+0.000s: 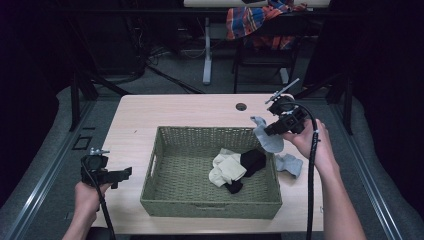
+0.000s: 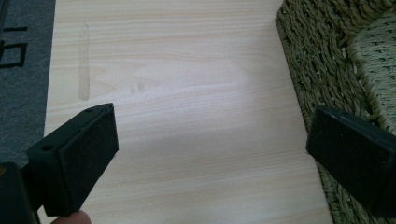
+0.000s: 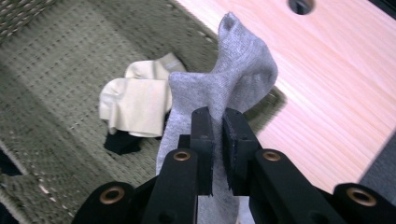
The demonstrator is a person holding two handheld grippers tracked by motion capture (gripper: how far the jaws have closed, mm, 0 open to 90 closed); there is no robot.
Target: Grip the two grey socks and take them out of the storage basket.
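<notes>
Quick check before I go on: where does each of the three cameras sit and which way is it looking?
High view: above the person's side, looking forward and down on the table; both forearms show.
Left gripper view: rides the left gripper, looking down at the tabletop; open jaws show.
Right gripper view: rides the right gripper, looking into the wicker basket; jaws pinch a grey sock.
All share the basket.

Grey sock [image 3: 233, 79], pinched mid-length in my right gripper [image 3: 217, 135], hangs crumpled above the right rim of the woven basket [image 1: 210, 207], its open cuff pointing up.
</notes>
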